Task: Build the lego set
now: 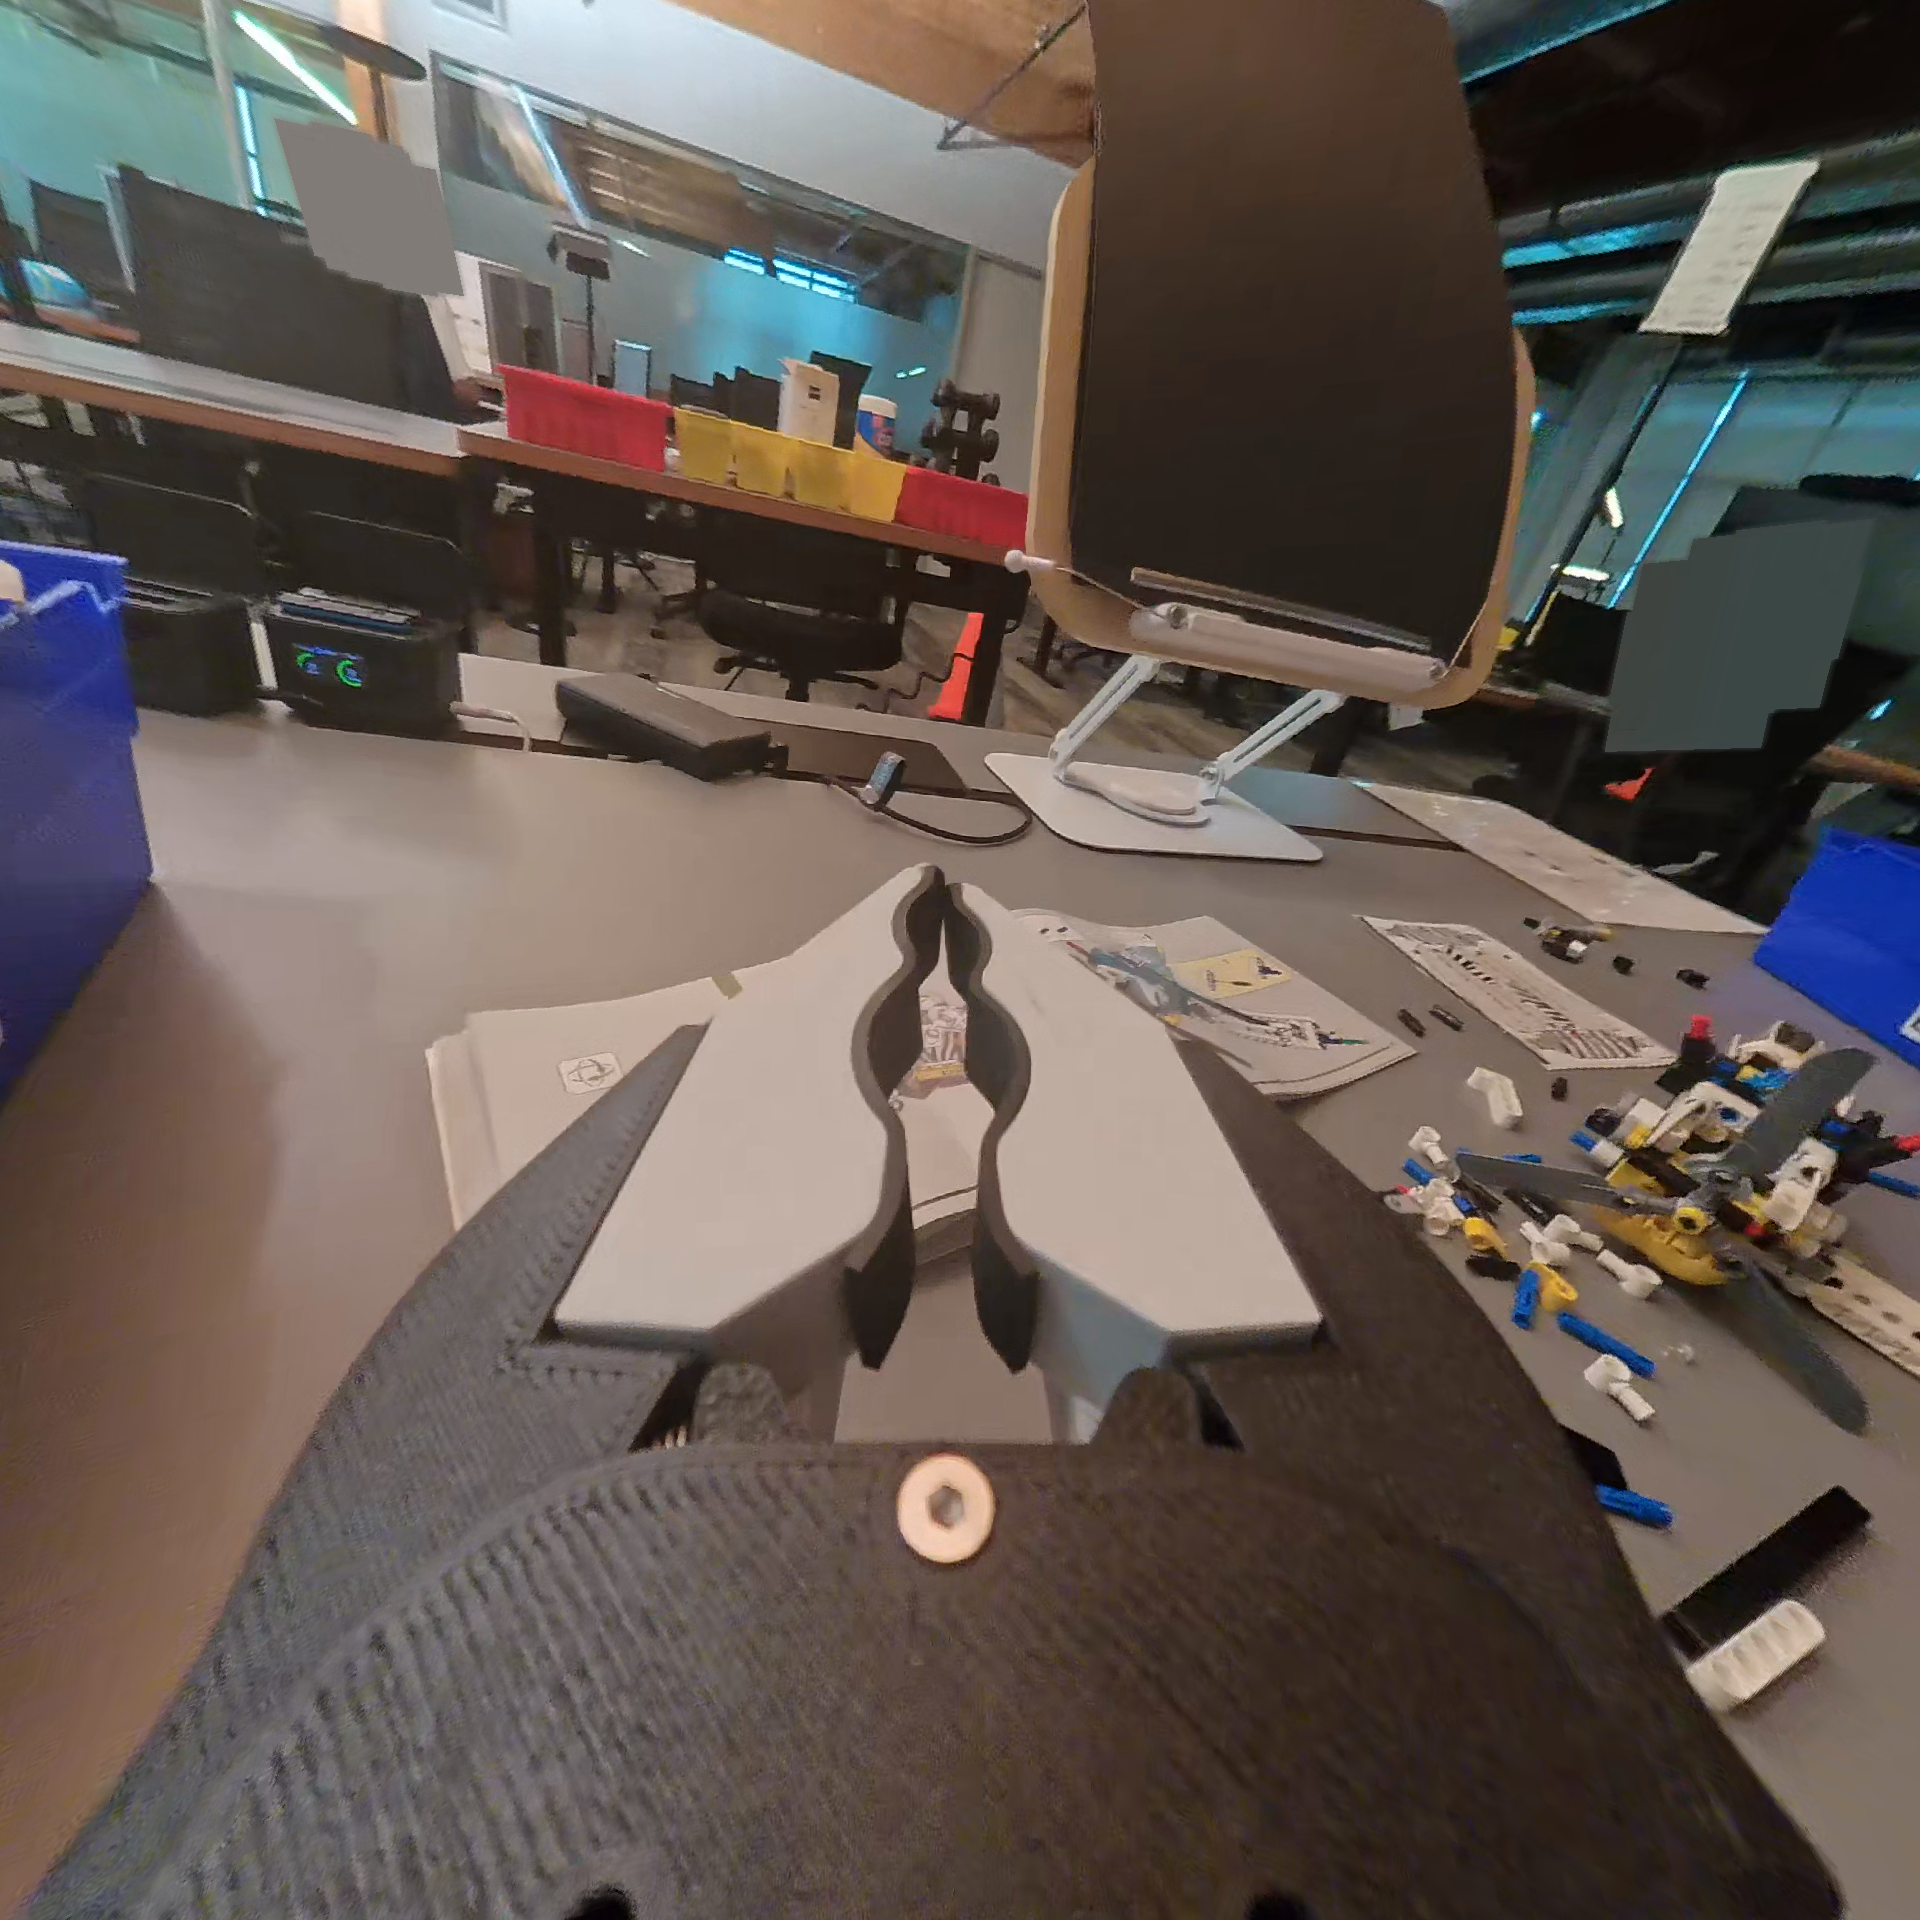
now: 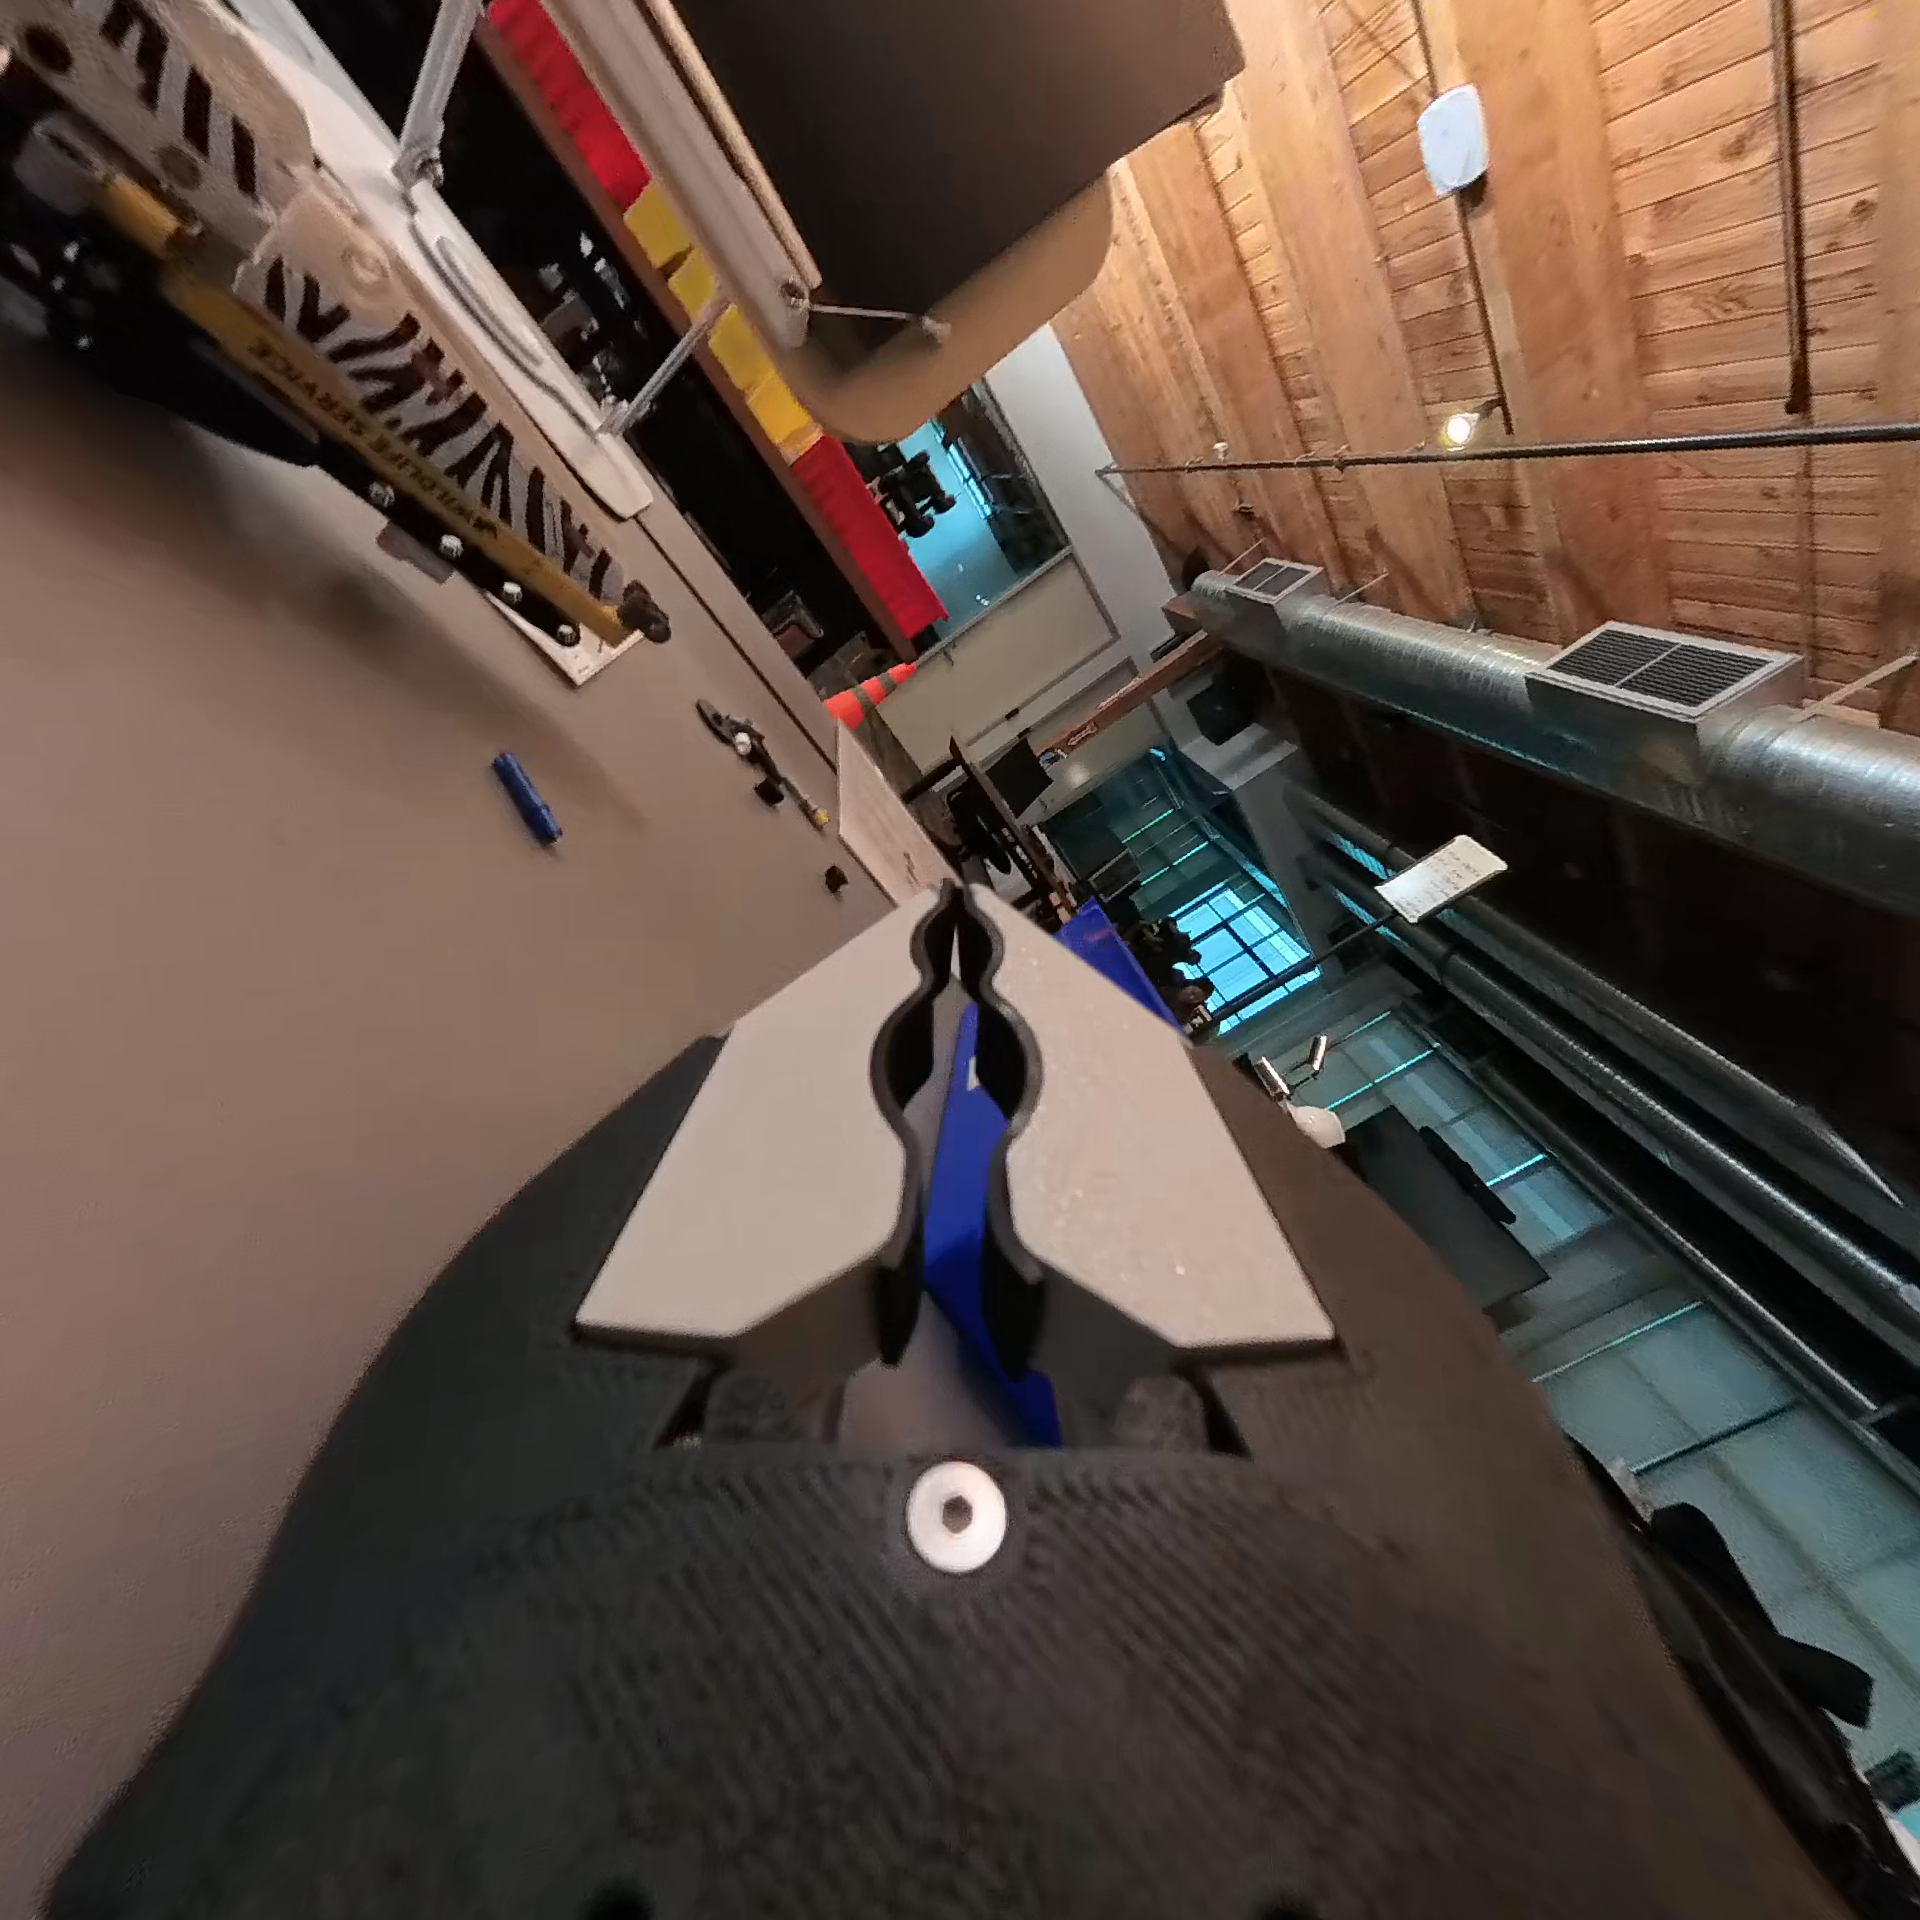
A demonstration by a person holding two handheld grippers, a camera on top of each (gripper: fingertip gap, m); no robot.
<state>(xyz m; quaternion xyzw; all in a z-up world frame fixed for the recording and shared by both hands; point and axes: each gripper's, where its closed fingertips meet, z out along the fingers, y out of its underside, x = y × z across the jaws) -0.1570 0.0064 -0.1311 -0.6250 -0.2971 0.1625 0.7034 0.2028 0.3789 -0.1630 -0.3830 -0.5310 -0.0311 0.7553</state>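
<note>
Yellow, white, blue and black, the half-built lego model (image 1: 1704,1174) lies on the grey table (image 1: 416,935), well off to the right in the left wrist view, with long grey rotor blades crossing over it. Loose pieces are scattered just beside it: small white connectors (image 1: 1439,1195), blue pins (image 1: 1605,1340) and a few black bits farther back. A striped sticker sheet (image 1: 1507,987) lies behind the model, and an open instruction booklet (image 1: 1195,987) sits between that sheet and the left gripper (image 1: 943,888). The left gripper hangs low over a second closed booklet (image 1: 540,1081), its grey fingers pressed together at the tips and holding nothing. The right gripper (image 2: 956,899) is rolled steeply, so the table stands like a wall on the left of its view; its tips also meet, with nothing caught between them. In that view a single blue pin (image 2: 527,797) lies alone on the table, and a yellow and black striped lego assembly (image 2: 343,353) sits farther away. Behind the booklets a dark tablet (image 1: 1288,343) rests tilted on a white stand (image 1: 1143,800), and blue bins (image 1: 62,790) stand at both table edges.
</note>
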